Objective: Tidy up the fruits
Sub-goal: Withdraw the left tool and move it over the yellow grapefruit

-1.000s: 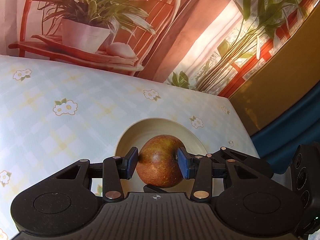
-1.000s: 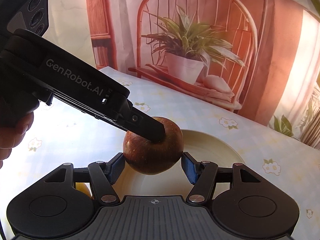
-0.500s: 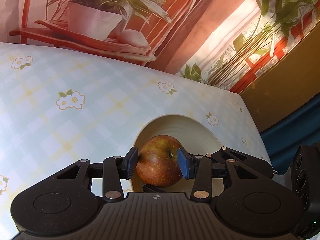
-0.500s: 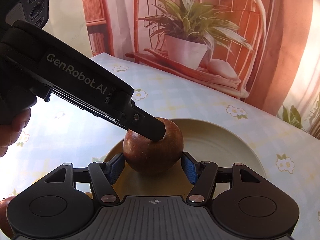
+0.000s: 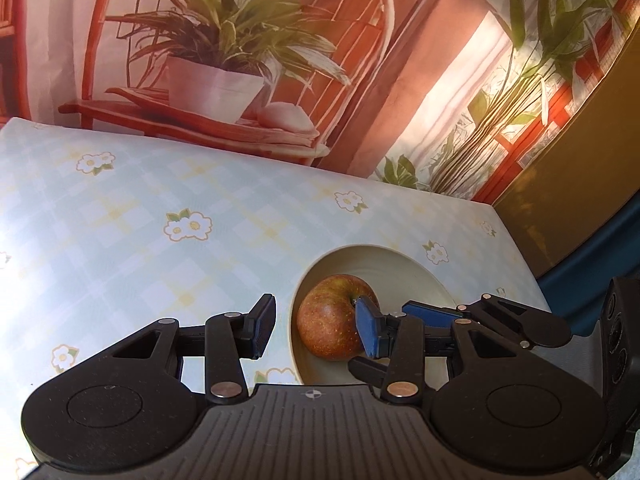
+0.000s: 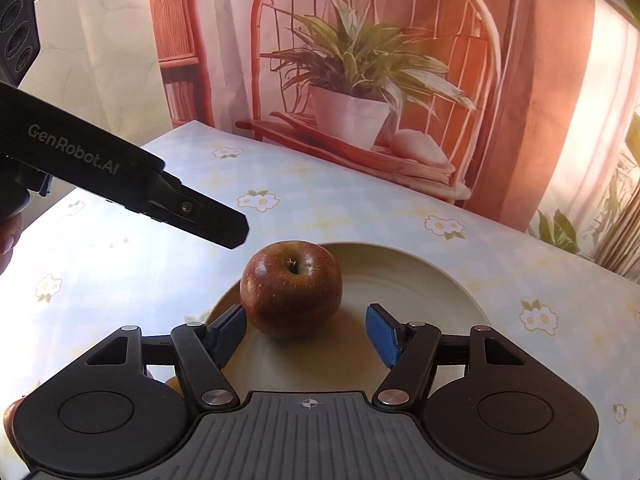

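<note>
Right wrist view showed the apple (image 6: 291, 287) sitting upright, stem up, on the near-left part of the cream plate (image 6: 420, 280), which lay on the flower-print tabletop (image 6: 320, 208). The right claw (image 6: 306, 330) was opening: its blue pads stood on either side of the apple's lower half, the left pad at or nearly at the skin, the right pad clearly apart from it, so nothing was gripped. The left claw (image 6: 224, 236) hung above and to the left of the fruit, not touching it. At the bottom left corner of that view a sliver of another reddish fruit (image 6: 10, 420) and something yellowish showed, too cropped to name.

From the left wrist camera, the left claw (image 5: 316, 330) stood open and empty, with the apple (image 5: 334, 318) beyond and slightly right of its gap and the plate's (image 5: 404, 264) rim curving behind.

Judging from this, the apple seemed delivered and the risk lay in the withdrawal. The fruit rested close to the plate's left edge, and the right claw's left pad was hard by it; pulling back at a slant could drag that pad across the skin and roll the apple over the low rim onto the cloth. The two claws also stood near each other, so a hurried retreat by either might knock the other or the fruit.
</note>
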